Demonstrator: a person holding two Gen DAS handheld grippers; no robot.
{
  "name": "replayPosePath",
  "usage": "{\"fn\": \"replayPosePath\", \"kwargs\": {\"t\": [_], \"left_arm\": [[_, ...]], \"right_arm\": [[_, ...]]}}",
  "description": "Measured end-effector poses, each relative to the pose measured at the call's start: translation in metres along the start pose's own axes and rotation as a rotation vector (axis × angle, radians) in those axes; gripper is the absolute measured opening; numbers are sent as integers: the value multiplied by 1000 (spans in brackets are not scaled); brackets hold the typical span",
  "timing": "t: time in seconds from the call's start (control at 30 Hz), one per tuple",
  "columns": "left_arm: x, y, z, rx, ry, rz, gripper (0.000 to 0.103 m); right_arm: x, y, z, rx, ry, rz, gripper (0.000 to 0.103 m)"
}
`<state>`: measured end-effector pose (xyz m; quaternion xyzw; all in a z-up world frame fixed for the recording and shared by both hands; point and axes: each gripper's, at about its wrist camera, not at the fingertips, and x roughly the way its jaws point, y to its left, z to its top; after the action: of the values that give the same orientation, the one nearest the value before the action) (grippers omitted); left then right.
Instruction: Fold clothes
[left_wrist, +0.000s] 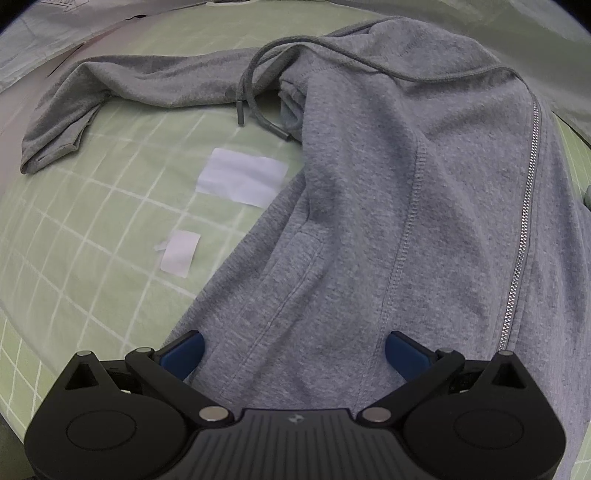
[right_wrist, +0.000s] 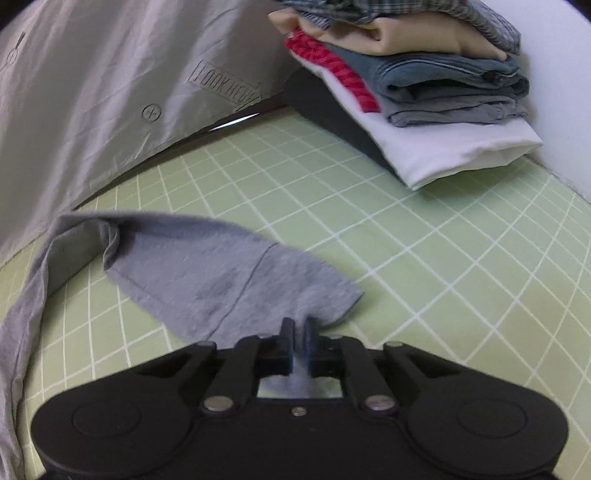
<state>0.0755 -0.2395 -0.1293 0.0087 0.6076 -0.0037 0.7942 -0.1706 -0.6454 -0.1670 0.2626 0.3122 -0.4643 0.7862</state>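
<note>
A grey zip hoodie (left_wrist: 406, 206) lies spread on the green grid mat (left_wrist: 92, 258), zipper running down its right side, drawstrings near the hood, one sleeve (left_wrist: 110, 85) stretched to the far left. My left gripper (left_wrist: 295, 354) is open, its blue pads either side of the hoodie's bottom hem, nothing pinched. In the right wrist view my right gripper (right_wrist: 299, 332) is shut on the cuff end of the hoodie's other sleeve (right_wrist: 207, 266), which trails left over the mat (right_wrist: 443, 258).
Two white paper patches (left_wrist: 240, 177) lie on the mat left of the hoodie. A stack of folded clothes (right_wrist: 424, 85) stands at the far right corner. A pale grey sheet (right_wrist: 92, 92) hangs behind the mat.
</note>
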Motion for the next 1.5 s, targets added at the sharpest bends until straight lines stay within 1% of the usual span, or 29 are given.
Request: {"fn": "replayPosePath", "kwargs": {"t": [0.07, 0.17, 0.23, 0.27, 0.37, 0.47, 0.6, 0.67, 0.8, 0.83, 0.87, 0.93, 1.0, 1.07, 1.13, 1.2, 1.3, 1.4, 1.5], "left_arm": [[0, -1, 0, 1, -3, -1, 103], [0, -3, -2, 1, -2, -1, 103], [-9, 1, -26, -3, -2, -1, 103], [-7, 8, -26, -1, -2, -3, 103], [8, 24, -9, 2, -1, -5, 103], [17, 18, 9, 4, -1, -6, 103], [20, 21, 10, 4, -5, -7, 103], [21, 20, 11, 3, -6, -7, 103], [20, 19, 9, 6, -6, -10, 103], [20, 18, 8, 8, -5, -10, 103], [21, 19, 8, 10, -6, -12, 103], [24, 21, 8, 13, -15, -13, 103], [24, 21, 5, 17, -32, -15, 103], [27, 22, 7, 23, -49, -18, 103], [26, 22, 4, 33, -62, -23, 103], [27, 24, 4, 50, -64, -36, 103], [22, 35, 1, 52, -70, -97, 103], [16, 64, -3, -44, -91, -153, 103], [9, 101, -5, -121, -136, -138, 101]], "right_arm": [[-10, -14, 9, 21, -45, -27, 5], [-33, -38, 30, 6, -149, -128, 5], [-46, -57, 44, 23, -196, -164, 5], [-52, -67, 51, 34, -216, -178, 5], [-63, -89, 65, 37, -261, -222, 5], [-68, -104, 73, 7, -279, -270, 5], [-62, -121, 71, 6, -254, -338, 5], [-49, -128, 63, 8, -196, -375, 5], [-18, -134, 40, 19, -18, -417, 7], [-14, -132, 33, 18, 5, -423, 11], [-13, -130, 28, 6, 13, -430, 31], [-16, -121, 21, -22, 7, -445, 55], [-21, -114, 19, -21, -3, -417, 62], [-27, -106, 19, 0, -4, -348, 80], [-32, -95, 19, 14, -6, -278, 82], [-37, -75, 19, -6, -3, -228, 82], [-50, -38, 16, -62, 0, -140, 83], [-71, 1, 7, -90, 12, -17, 84], [-88, 38, -9, -84, 39, 108, 91]]}}
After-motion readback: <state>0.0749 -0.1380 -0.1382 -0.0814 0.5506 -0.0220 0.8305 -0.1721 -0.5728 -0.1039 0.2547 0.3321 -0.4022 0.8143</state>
